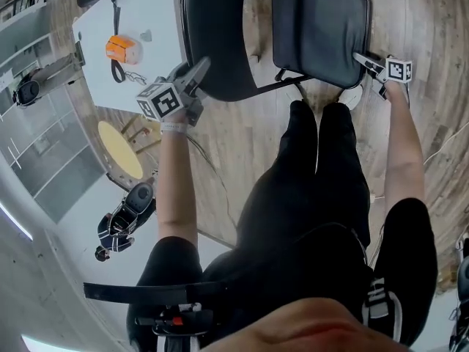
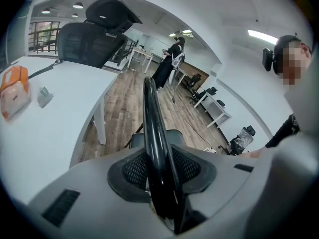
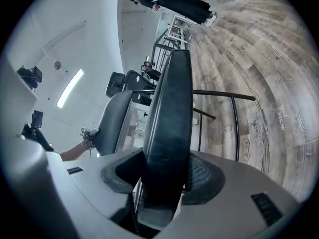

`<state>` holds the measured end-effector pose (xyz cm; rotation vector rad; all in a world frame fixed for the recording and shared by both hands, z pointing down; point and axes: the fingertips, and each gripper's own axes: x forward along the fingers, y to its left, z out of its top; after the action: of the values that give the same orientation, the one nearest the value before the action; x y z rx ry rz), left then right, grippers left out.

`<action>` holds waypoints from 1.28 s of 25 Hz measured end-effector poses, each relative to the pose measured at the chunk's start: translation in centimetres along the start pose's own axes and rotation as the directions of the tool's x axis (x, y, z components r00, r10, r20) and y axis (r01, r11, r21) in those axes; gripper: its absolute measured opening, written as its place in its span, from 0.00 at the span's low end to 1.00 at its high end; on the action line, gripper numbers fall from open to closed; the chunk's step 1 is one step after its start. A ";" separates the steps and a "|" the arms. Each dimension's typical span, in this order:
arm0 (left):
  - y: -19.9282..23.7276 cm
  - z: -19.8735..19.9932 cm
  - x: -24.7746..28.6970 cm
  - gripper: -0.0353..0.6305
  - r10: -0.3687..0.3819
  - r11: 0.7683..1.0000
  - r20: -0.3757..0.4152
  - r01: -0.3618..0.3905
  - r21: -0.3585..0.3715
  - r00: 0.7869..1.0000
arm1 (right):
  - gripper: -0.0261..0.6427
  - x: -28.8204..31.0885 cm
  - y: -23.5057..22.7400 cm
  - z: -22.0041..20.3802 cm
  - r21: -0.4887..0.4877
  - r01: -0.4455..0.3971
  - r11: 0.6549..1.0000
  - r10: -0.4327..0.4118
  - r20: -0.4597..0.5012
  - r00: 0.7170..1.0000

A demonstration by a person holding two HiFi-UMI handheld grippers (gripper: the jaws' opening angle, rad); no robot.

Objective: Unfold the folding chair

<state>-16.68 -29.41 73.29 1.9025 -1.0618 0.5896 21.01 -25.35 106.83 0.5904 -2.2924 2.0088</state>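
The folding chair stands on the wooden floor in front of me, with its black backrest (image 1: 216,35) at the left and its black padded seat (image 1: 319,31) at the right. My left gripper (image 1: 199,68) is shut on the backrest's side edge; in the left gripper view that thin glossy edge (image 2: 154,133) runs up between the pads of the left gripper (image 2: 162,178). My right gripper (image 1: 360,59) is shut on the seat's right edge. In the right gripper view the thick cushion (image 3: 169,118) fills the jaws of the right gripper (image 3: 164,183), and the backrest (image 3: 112,123) shows behind it.
A white table (image 1: 157,20) stands left of the chair, carrying an orange object (image 1: 122,48) and a cable. A yellow round stool (image 1: 121,149) sits below the table. My legs (image 1: 315,174) stand close behind the chair. The chair's thin metal frame (image 3: 234,118) stands over the floor.
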 end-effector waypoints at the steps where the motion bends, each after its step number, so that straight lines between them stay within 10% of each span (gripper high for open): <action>1: 0.4 -0.2 0.1 0.23 -0.001 1.000 -0.003 0.001 -0.006 1.000 | 0.34 0.0 -0.4 -0.1 0.008 -0.016 1.000 0.016 -0.005 1.000; 21: -2.0 -3.0 5.4 0.23 0.002 1.000 -0.061 -0.003 -0.008 0.998 | 0.37 -4.0 -10.7 -1.6 0.121 -0.133 0.984 0.134 0.002 0.991; 26: -0.8 -3.8 5.9 0.25 0.049 0.999 -0.029 -0.048 0.023 0.998 | 0.43 -5.5 -13.8 -1.7 0.075 0.086 0.993 -0.085 -0.018 0.996; 32: 0.4 -2.9 3.6 0.41 0.124 0.990 0.073 -0.128 0.053 0.990 | 0.50 -10.4 -11.5 2.4 -0.041 0.245 0.969 -0.234 0.177 0.956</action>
<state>-15.07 -28.63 77.61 1.9284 -1.2288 0.6351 34.67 -26.00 114.56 1.0180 -2.2327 1.8323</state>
